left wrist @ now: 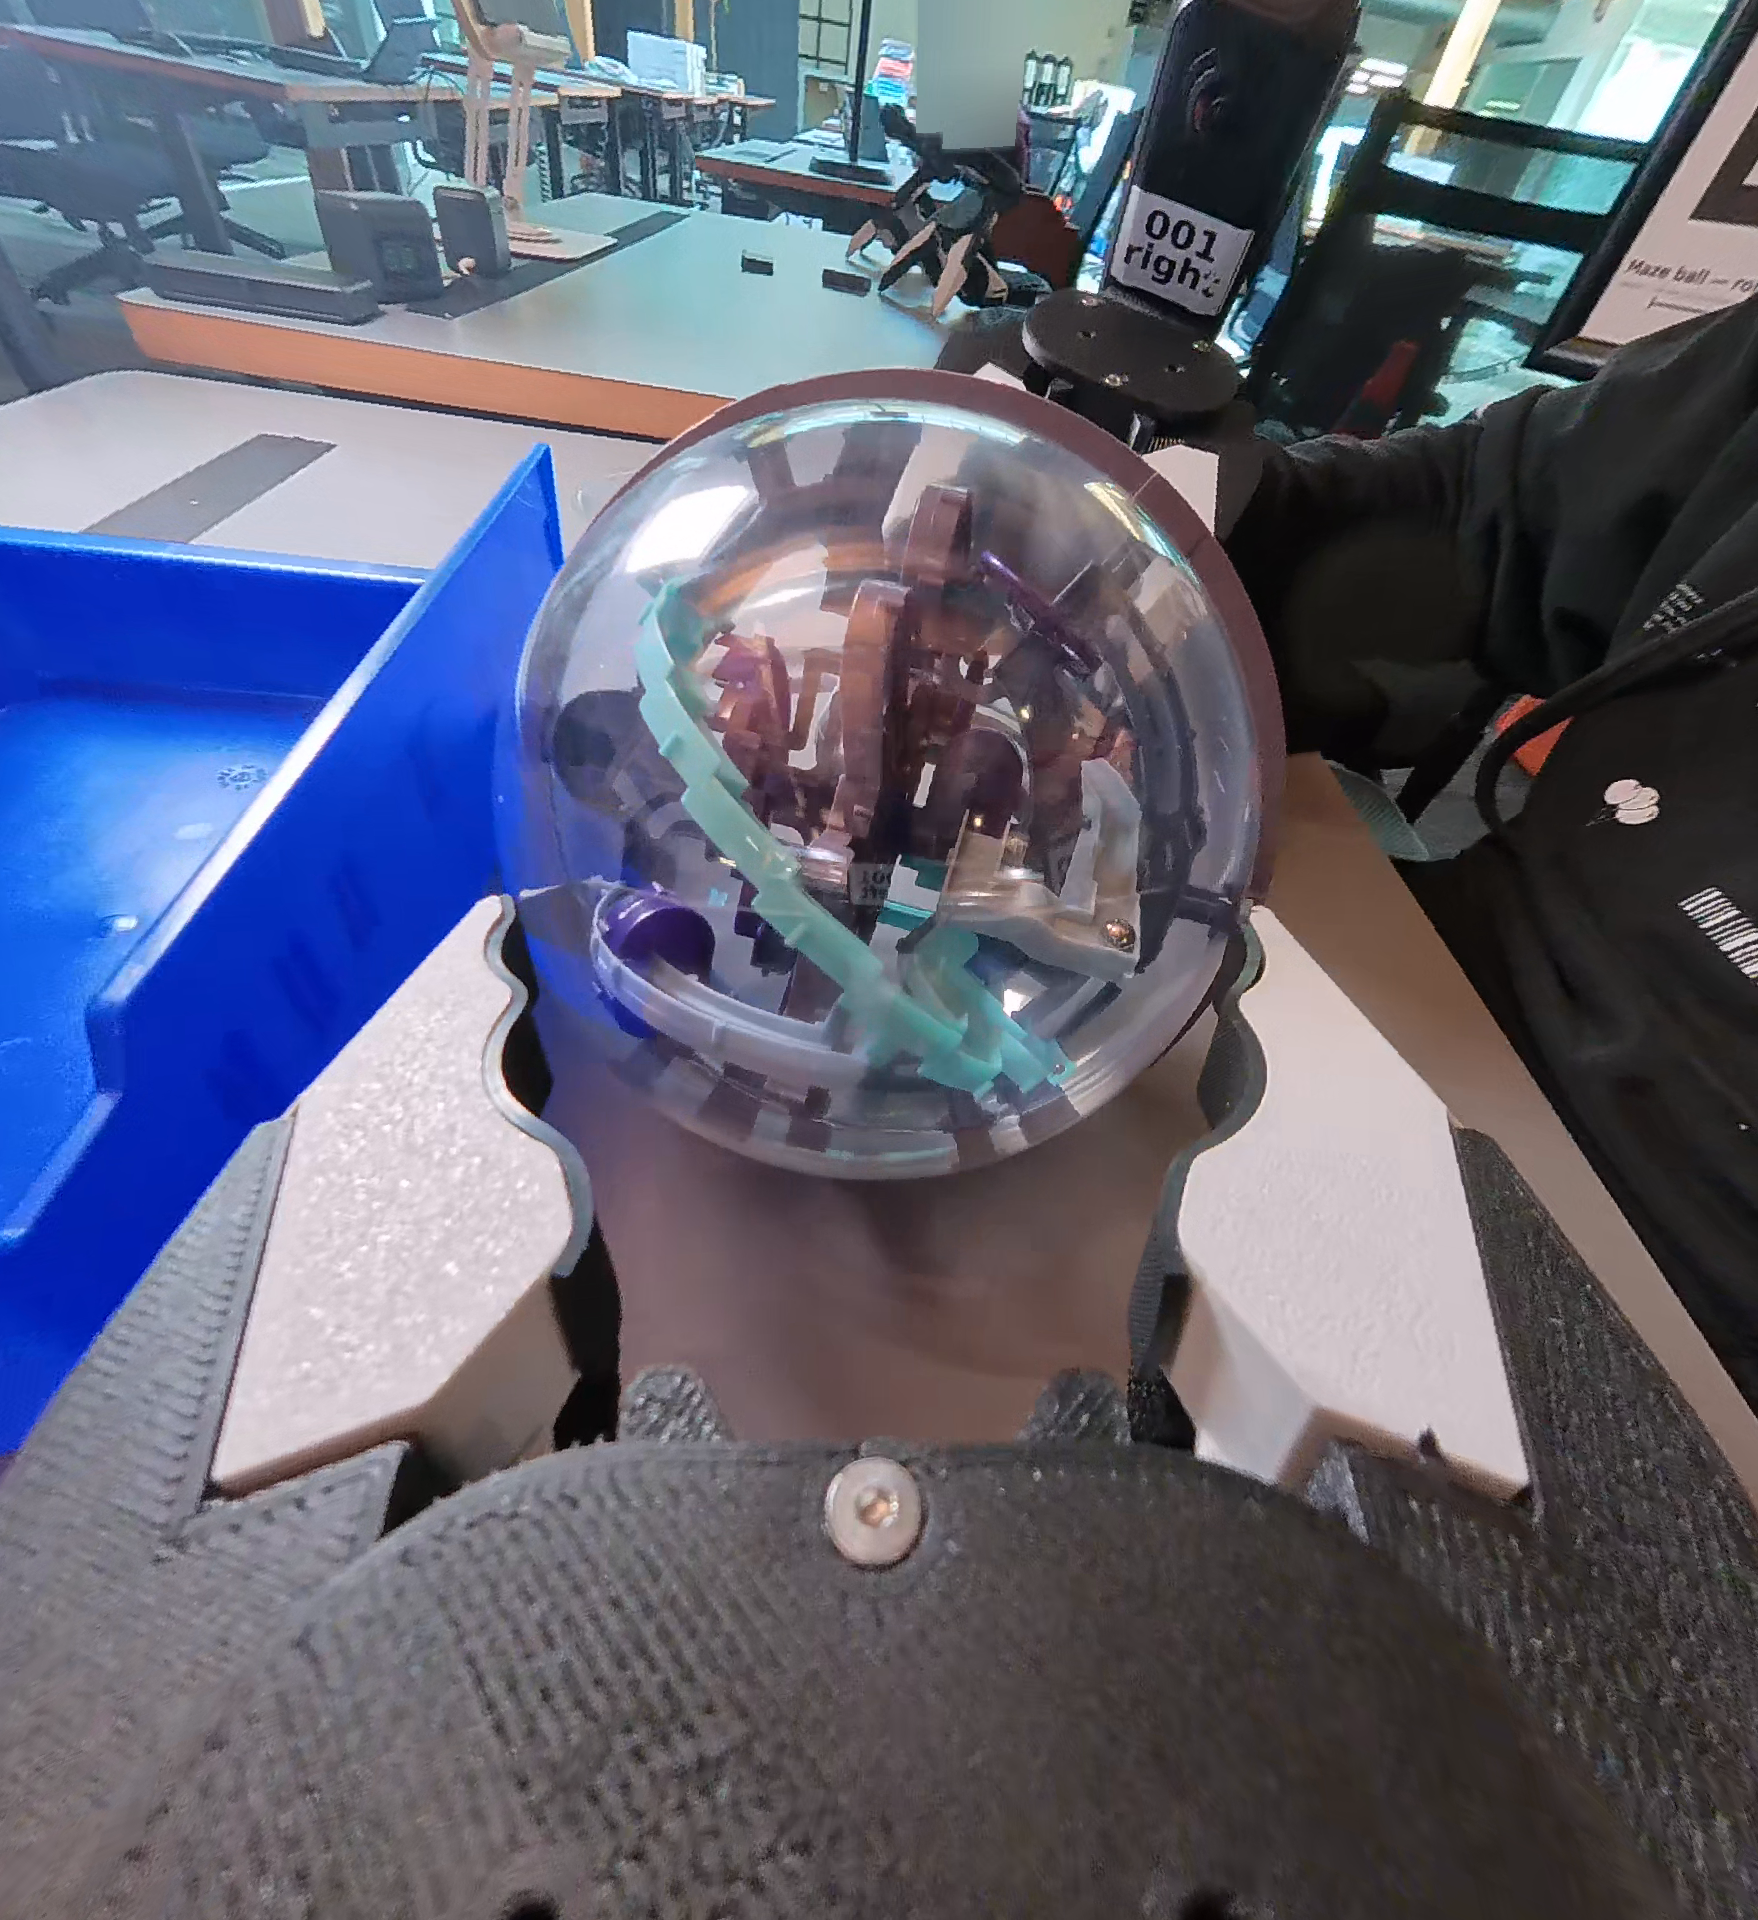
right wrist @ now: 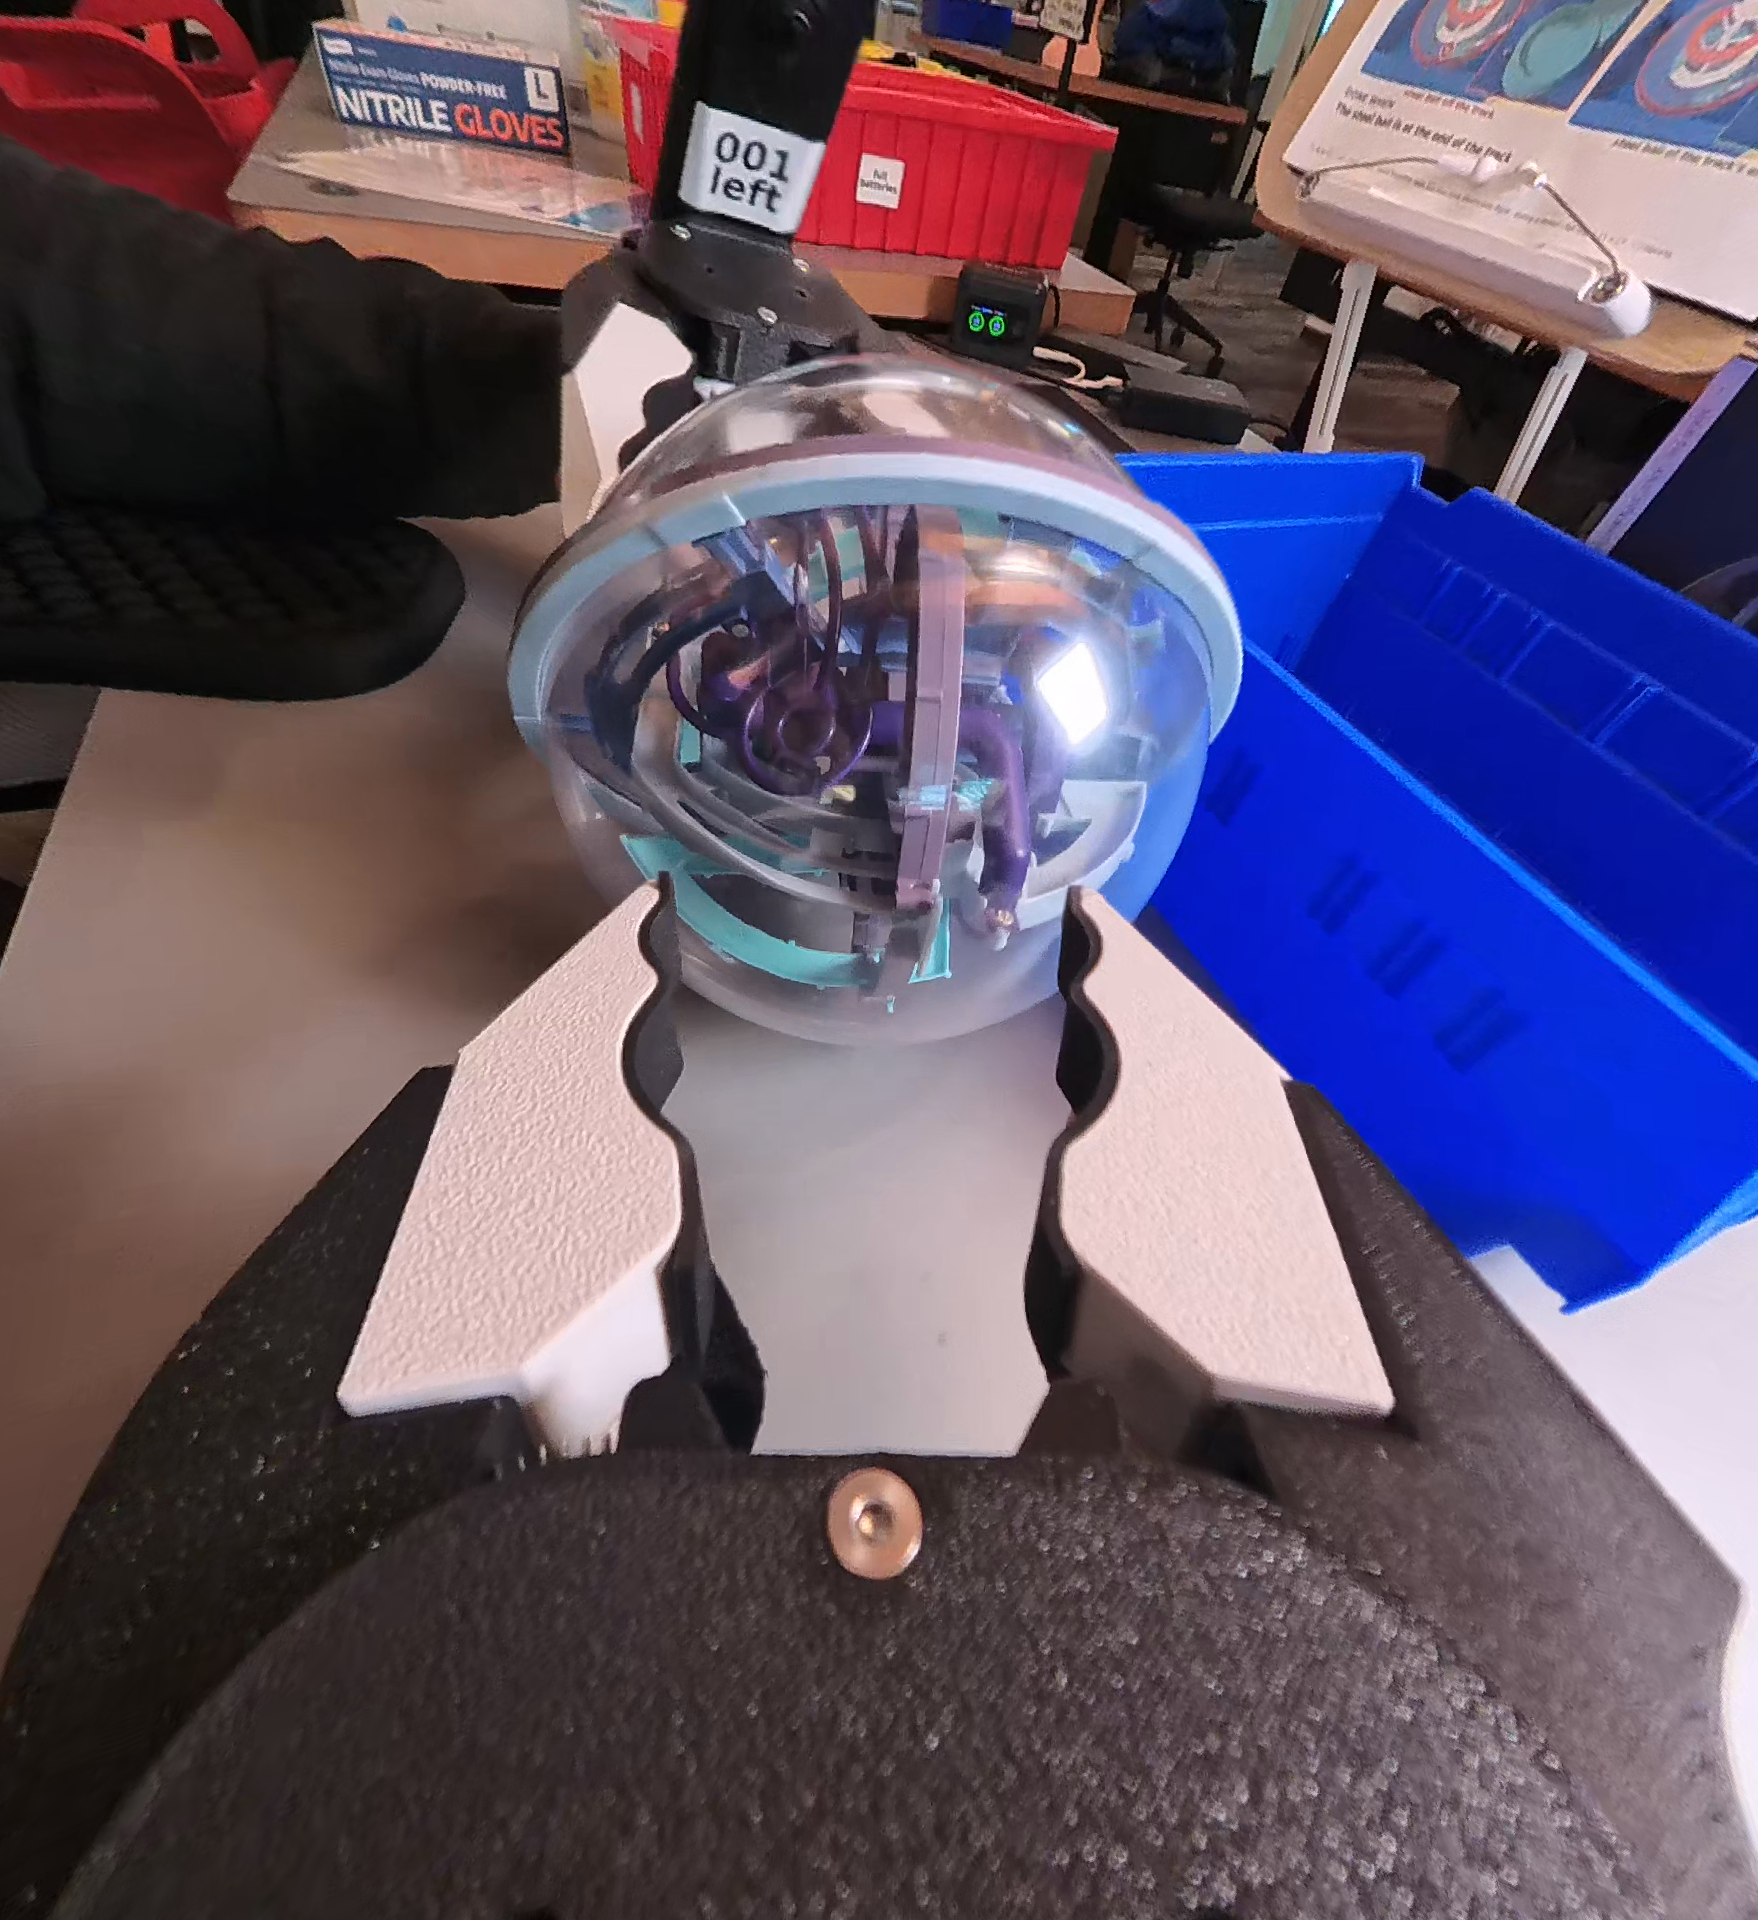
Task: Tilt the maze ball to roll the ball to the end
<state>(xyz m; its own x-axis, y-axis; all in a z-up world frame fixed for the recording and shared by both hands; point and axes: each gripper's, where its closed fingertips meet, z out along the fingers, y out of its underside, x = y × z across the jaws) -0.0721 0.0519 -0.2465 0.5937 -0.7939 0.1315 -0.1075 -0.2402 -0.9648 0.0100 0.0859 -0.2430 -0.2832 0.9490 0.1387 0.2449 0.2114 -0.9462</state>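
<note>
Two tools pinch the maze ball (left wrist: 890, 774) from opposite sides at frame centre: left tool (left wrist: 875, 966) and right tool (right wrist: 870, 914), fingertips pressed against the clear shell, above the desk (right wrist: 231, 883). Small steel ball (left wrist: 1121, 933) sits lower right inside. Blue bin (left wrist: 179, 831) just beside.

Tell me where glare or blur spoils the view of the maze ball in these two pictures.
Right wrist view: a bright white glare patch sits on the maze ball at its right side, and the inner tracks look smeared. Left wrist view: the maze ball is sharper, with soft reflections on the dome; the small steel ball shows clearly. Both views bend straight edges, as on the blue bin.
</note>
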